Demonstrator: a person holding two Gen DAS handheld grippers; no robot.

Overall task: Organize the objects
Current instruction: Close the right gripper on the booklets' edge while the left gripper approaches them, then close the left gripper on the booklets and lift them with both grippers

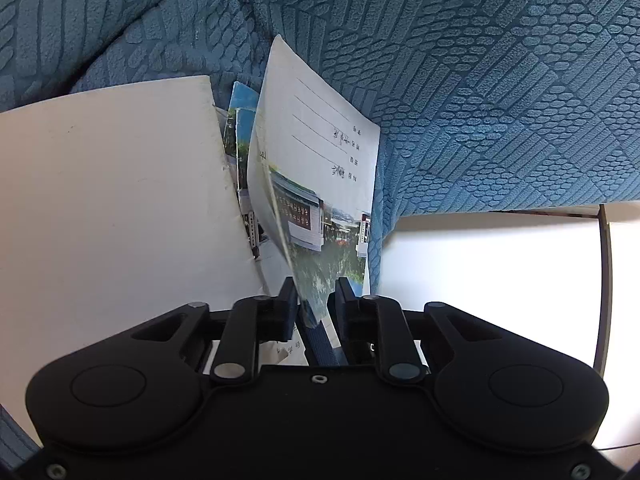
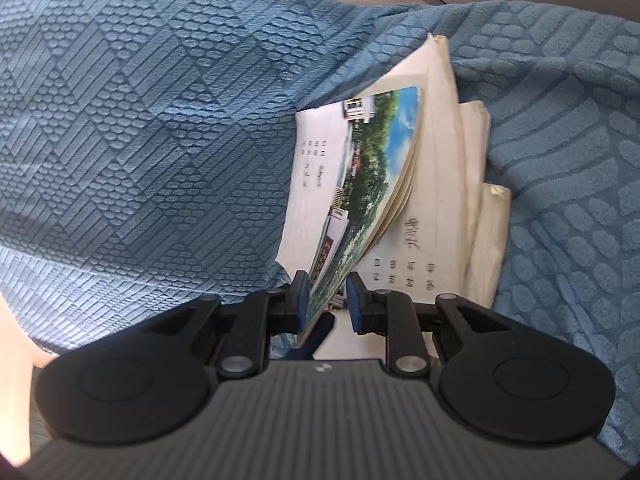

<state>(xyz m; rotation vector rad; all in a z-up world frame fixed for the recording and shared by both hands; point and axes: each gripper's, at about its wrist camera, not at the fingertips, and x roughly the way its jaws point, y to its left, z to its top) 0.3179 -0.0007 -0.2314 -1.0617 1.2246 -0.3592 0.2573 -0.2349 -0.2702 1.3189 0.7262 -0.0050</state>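
Jaws on the left gripper [image 1: 313, 307] stand narrow, w/ the bottom edge of a photo-cover notebook [image 1: 320, 184] slotted between them; the cover runs edge-on up from the gap. The pads look close enough to pinch it, but a sliver of space shows on the right side, so a firm grip can't be confirmed from that view. Jaws on the right gripper [image 2: 325, 304] are also narrow, set around a thicker booklet [image 2: 360, 200] w/ a landscape photo on its cover. Its spine end rests against the left pad; the right pad sits just beside it, prob. touching, though contact isn't clear.

Outward from both: the booklets stand roughly upright, fanned apart, likely so each can be squared w/ the others. Beside the left gripper's notebook sits a large white pad [image 1: 116, 200], w/ more photo covers wedged between the two. In the right wrist view, a cream stack of papers [image 2: 464, 184] w/ printed characters lies behind the booklet.

Everything rests on a blue textured blanket [image 1: 480, 100], which bunches up around the pile and props it. A pale worktop [image 1: 500, 292] shows at the blanket's edge.

Judged step: gathering loose notebooks into one aligned stack; still early-to-mid.
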